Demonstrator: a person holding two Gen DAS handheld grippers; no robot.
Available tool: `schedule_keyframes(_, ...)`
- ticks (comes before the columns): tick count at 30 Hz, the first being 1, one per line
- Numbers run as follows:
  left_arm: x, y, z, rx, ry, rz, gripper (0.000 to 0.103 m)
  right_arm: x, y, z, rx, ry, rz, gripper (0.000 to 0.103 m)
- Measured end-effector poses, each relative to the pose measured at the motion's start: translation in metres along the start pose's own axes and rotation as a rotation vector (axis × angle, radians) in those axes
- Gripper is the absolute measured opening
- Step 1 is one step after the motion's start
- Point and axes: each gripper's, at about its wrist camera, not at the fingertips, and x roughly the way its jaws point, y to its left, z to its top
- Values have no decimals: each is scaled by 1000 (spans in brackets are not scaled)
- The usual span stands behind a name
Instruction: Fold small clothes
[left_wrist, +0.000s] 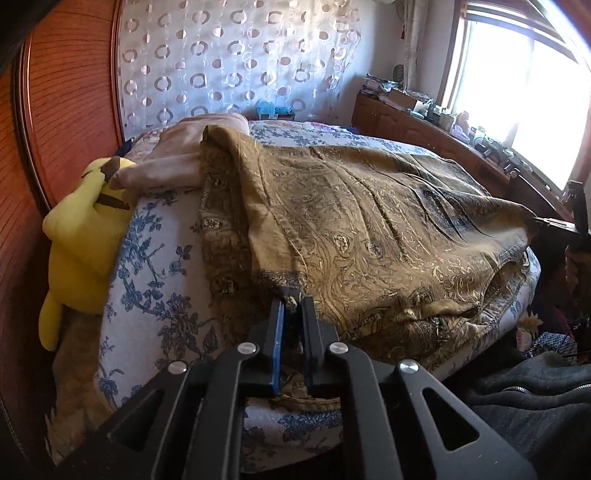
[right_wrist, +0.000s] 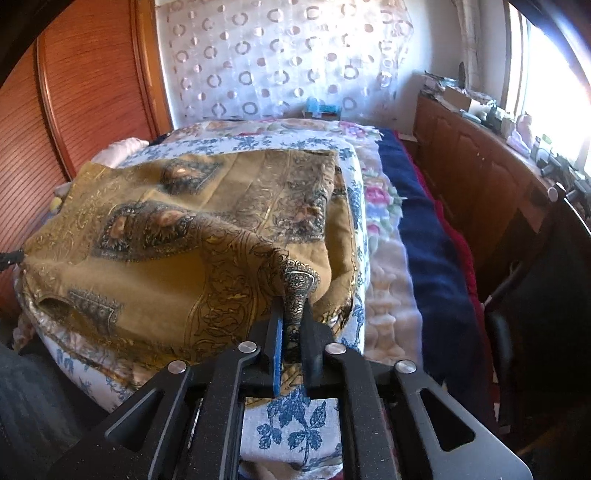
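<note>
Garment (left_wrist: 369, 229) of ochre paisley lies mid-frame across the bed (left_wrist: 155, 266), mid-fold; left gripper (left_wrist: 293, 301) and right gripper (right_wrist: 291, 314) each pinch a near corner. Next, probably, both let go.

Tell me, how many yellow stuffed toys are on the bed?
1. The yellow stuffed toy lies at the left edge of the bed, against the wooden headboard, beside the brown patterned garment. More could be hidden under the cloth.
</note>
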Motion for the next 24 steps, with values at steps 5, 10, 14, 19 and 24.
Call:
schedule_keyframes(5,-9,0,7,9,-27,27,20,-7,5,4,-6,-26,-16,19)
schedule_keyframes(10,-9,6,10,-4,-27,58,36,-12,17,11,-32,-58,-27,29)
schedule_keyframes(14,-2,12,9,-18,-5,74,40,-17,26,17,-45,-96,-18,51)
schedule_keyframes(19,7,21,4,-32,14,81,41,-12,46,25,-72,-135,30,59)
schedule_keyframes(24,16,31,-3,-72,26,75,41,11,59,20,-82,-117,43,60)
